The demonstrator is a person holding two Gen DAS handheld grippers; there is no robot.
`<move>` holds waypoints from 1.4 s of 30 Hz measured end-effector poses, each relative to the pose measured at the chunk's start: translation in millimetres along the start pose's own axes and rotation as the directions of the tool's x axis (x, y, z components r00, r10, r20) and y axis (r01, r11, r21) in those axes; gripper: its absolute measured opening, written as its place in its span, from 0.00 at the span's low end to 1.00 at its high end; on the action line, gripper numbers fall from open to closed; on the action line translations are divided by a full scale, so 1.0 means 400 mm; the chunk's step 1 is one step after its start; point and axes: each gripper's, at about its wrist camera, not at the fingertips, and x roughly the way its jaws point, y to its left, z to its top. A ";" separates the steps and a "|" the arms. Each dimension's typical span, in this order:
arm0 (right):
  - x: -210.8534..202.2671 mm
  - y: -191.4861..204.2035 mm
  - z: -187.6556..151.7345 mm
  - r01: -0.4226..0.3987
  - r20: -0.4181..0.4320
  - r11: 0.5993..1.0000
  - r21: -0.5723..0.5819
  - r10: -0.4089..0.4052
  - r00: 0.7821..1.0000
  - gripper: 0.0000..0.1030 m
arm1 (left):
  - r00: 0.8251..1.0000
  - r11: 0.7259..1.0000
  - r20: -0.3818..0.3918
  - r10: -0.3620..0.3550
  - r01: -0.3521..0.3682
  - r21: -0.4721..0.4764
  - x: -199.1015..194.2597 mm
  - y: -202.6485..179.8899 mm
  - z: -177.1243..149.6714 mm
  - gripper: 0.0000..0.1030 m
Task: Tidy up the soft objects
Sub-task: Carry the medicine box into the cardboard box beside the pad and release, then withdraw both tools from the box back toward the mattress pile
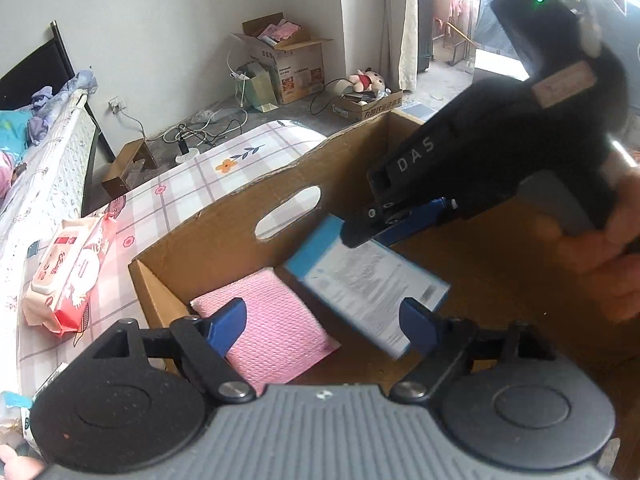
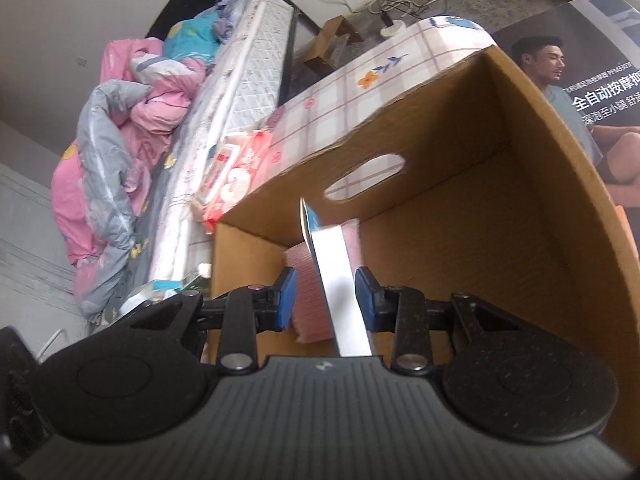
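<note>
An open cardboard box [image 1: 224,216] stands on the checked tablecloth. Inside it lies a pink textured pack [image 1: 272,332], also in the right wrist view [image 2: 308,272]. A flat blue-and-white pack [image 1: 372,280] is in the box, tilted beside the pink one. My right gripper [image 2: 325,300] is inside the box with its jaws apart around that pack's edge [image 2: 340,280]; the pack touches the right finger only. It also shows in the left wrist view [image 1: 376,228]. My left gripper [image 1: 324,324] is open and empty above the box's near side.
A red-and-white wipes pack [image 1: 68,276] lies on the tablecloth left of the box. A bed with pink and grey bedding [image 2: 120,152] is beyond the table. Cardboard boxes [image 1: 288,64], cables and a plush toy [image 1: 366,80] sit on the floor.
</note>
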 end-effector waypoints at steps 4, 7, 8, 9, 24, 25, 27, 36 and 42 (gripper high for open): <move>0.091 -0.031 0.024 0.090 -0.022 0.996 0.012 -0.090 0.996 0.30 | 1.000 1.000 0.002 0.019 -0.019 -0.020 -0.019 0.040 -0.010 0.82; 0.096 -0.021 0.011 0.099 -0.004 0.995 -0.012 -0.099 0.995 0.30 | 0.999 0.999 0.020 0.031 -0.031 -0.030 -0.040 0.063 -0.015 0.82; 0.089 -0.014 0.005 0.105 0.005 0.994 -0.018 -0.105 0.994 0.30 | 0.999 0.999 0.025 0.032 -0.031 -0.034 -0.047 0.069 -0.018 0.82; 0.077 -0.004 -0.004 0.110 0.017 0.994 -0.025 -0.110 0.994 0.31 | 0.999 0.999 0.032 0.031 -0.030 -0.039 -0.059 0.074 -0.022 0.82; 0.036 -0.032 -0.145 0.375 -0.016 0.918 0.128 -0.376 0.926 0.41 | 0.993 0.992 0.112 0.047 -0.034 -0.120 -0.221 0.150 -0.142 0.82; 0.043 -0.042 -0.151 0.370 -0.027 0.916 0.158 -0.370 0.929 0.41 | 0.992 0.991 0.111 0.052 -0.038 -0.126 -0.228 0.156 -0.154 0.82; 0.056 -0.059 -0.155 0.348 -0.033 0.913 0.214 -0.349 0.936 0.43 | 0.993 0.990 0.106 0.058 -0.043 -0.136 -0.236 0.169 -0.176 0.82; 0.112 0.000 -0.176 0.210 -0.001 0.951 0.225 -0.216 0.976 0.43 | 0.994 0.978 0.070 0.079 -0.064 -0.200 -0.257 0.224 -0.272 0.82; 0.118 0.067 -0.204 0.193 -0.011 0.971 0.138 -0.194 0.981 0.43 | 0.995 0.970 0.063 0.081 -0.064 -0.233 -0.263 0.243 -0.305 0.82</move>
